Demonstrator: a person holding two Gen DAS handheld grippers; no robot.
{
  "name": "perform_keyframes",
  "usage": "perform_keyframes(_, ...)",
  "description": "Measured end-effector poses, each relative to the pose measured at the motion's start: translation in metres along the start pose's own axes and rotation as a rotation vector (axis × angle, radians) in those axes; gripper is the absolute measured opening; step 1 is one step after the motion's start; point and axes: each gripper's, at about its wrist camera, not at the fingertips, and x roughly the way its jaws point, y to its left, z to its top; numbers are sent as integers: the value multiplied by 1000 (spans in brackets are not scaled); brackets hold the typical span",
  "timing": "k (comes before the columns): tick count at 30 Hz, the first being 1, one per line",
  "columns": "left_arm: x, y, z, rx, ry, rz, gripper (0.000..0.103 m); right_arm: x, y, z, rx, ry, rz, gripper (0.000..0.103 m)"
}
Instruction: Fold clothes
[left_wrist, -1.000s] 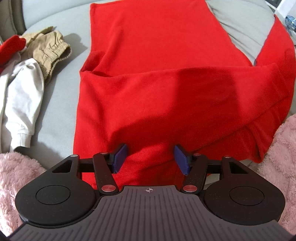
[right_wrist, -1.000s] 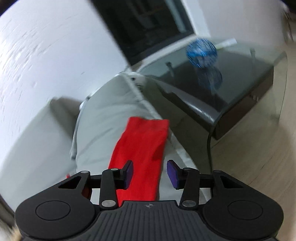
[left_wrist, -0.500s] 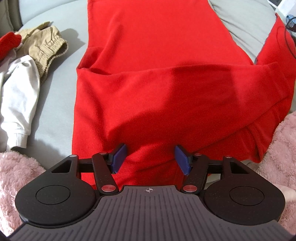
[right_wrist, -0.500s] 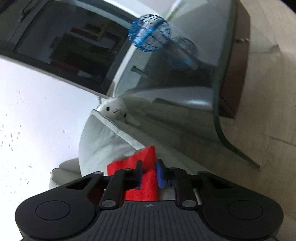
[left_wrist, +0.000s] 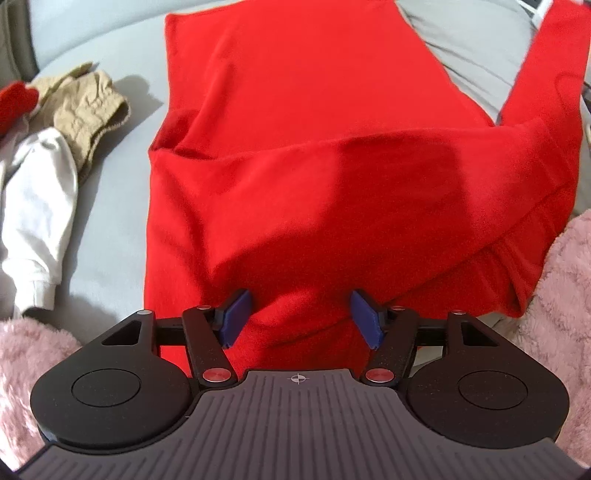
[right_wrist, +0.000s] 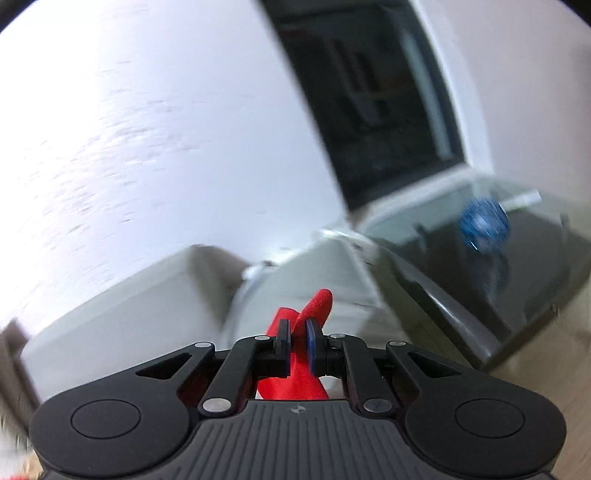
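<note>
Red garment lies under the wide left claw; right claw pinches its fabric.

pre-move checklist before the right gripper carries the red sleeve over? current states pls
1. Right gripper shut on the red sleeve: ok.
2. Left gripper open, above the red sweater, gripping nothing: ok.
3. One sleeve already folded across the body: ok.
4. Beige and white clothes lie apart from the sweater: ok.
5. How much sleeve is clamped: cannot tell.
6. Right view is blurred, path over the sofa: cannot tell.
</note>
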Motion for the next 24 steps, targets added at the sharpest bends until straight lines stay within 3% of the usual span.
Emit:
perform_keyframes(6, -40, 3, -8, 1, -137, 19, 67, -64, 88, -41, -150, 11, 1, 10)
perform_keyframes(10, -68, 30, -25, -51, -198, 80, 67, -82, 149, -107, -230, 145, 53, 10)
perform_keyframes(16, -105, 90, -46, -216, -286, 181, 68, -81, 221, -198, -295, 326, 124, 10)
perform_keyframes(20, -118, 125, -60, -347, -320, 171, 68, -55, 272, -252, -402, 413, 111, 9)
perform_keyframes(24, -119, 141, -75, -406, -338, 140, 68, -57, 314, -269, -455, 386, 113, 9)
